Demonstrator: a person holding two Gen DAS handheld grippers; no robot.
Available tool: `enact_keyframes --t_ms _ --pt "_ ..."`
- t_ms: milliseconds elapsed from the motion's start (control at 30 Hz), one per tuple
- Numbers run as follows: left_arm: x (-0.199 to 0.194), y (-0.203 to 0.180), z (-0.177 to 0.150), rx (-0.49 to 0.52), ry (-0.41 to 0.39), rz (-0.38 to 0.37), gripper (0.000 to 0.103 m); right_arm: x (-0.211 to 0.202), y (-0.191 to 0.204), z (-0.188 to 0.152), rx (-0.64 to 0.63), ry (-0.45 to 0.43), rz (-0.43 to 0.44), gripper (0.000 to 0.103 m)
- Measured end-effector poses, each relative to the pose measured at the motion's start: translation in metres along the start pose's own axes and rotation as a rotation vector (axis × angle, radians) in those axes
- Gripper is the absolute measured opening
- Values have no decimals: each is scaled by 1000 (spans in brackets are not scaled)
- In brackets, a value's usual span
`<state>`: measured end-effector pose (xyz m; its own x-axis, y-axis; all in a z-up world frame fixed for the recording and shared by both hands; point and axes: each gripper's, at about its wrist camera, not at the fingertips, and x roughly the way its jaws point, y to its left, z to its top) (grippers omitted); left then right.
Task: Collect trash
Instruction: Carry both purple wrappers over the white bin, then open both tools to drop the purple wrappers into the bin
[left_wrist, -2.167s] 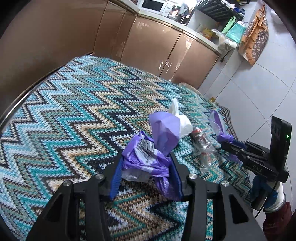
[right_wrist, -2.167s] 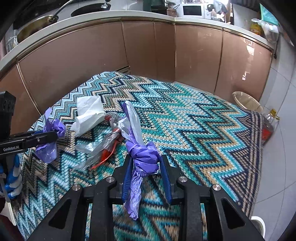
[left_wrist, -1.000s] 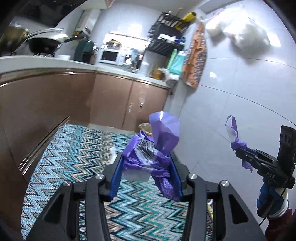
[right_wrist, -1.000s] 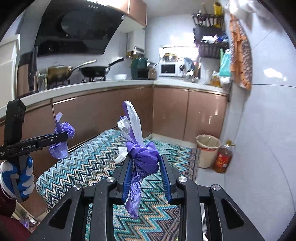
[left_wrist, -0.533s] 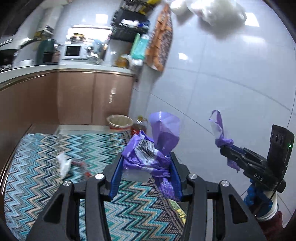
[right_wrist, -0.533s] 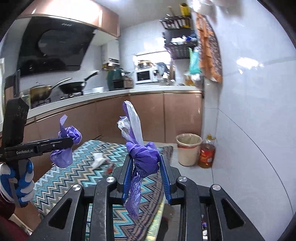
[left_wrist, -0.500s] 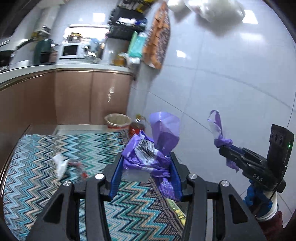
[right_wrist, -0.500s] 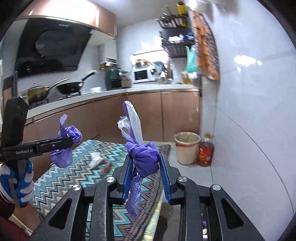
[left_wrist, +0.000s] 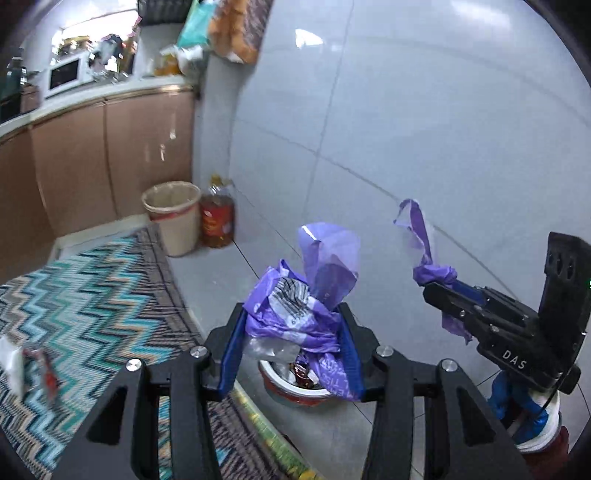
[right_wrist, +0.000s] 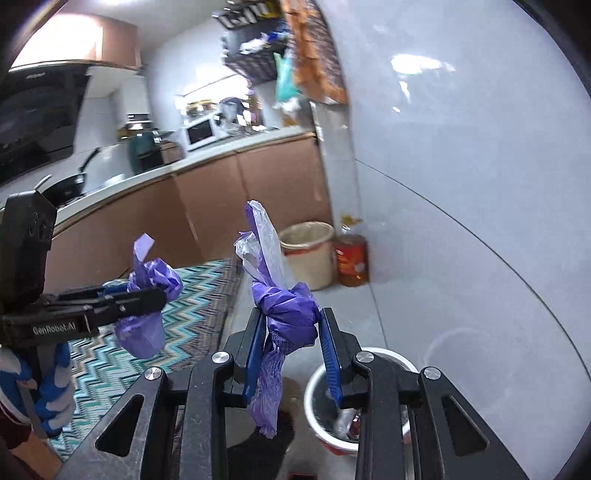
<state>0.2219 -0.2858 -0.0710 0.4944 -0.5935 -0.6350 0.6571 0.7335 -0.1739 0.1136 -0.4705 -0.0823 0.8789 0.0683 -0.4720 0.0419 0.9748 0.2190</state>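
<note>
My left gripper (left_wrist: 291, 332) is shut on a crumpled purple plastic bag (left_wrist: 306, 295); it also shows in the right wrist view (right_wrist: 147, 291). My right gripper (right_wrist: 291, 332) is shut on another bunched purple plastic bag (right_wrist: 284, 306), also seen in the left wrist view (left_wrist: 428, 266). Both hang in the air above a red-and-white trash bin (left_wrist: 295, 387) on the floor, also visible below my right gripper (right_wrist: 373, 406), with wrappers inside. White tissue and a red wrapper (left_wrist: 26, 365) lie on the zigzag rug (left_wrist: 92, 295).
A beige waste basket (left_wrist: 171, 216) and an oil bottle (left_wrist: 218, 218) stand by the brown cabinets (left_wrist: 110, 155). A white tiled wall (left_wrist: 406, 129) is close on the right. Grey floor tiles run between rug and wall.
Both grippers have swung right, off the rug toward the tiled wall, still holding the bags. The red-and-white bin has come into view under them.
</note>
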Motion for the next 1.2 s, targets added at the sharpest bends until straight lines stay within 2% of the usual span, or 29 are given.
enact_keyframes --t_ms 133,400,600,667,733,833,1033,1200 --pt "48 -6 3 21 59 -7 45 19 -26 -5 49 36 -38 28" --pt "133 -10 4 28 152 -27 46 60 -53 -18 104 115 -98 30" --pt "176 -11 5 14 208 -59 50 86 -68 -27 131 175 -131 31" --pt "184 -9 7 -3 215 -69 52 94 -70 -26 135 189 -147 37" --pt "189 -7 9 -13 215 -73 55 97 -72 -27 143 194 -160 46" --pt "190 -3 10 -26 210 -71 57 99 -75 -26 144 197 -181 48" --pt "175 4 11 -43 188 -58 58 93 -71 -22 144 181 -196 49" --pt "146 7 11 -50 143 -39 58 80 -57 -13 127 149 -190 49"
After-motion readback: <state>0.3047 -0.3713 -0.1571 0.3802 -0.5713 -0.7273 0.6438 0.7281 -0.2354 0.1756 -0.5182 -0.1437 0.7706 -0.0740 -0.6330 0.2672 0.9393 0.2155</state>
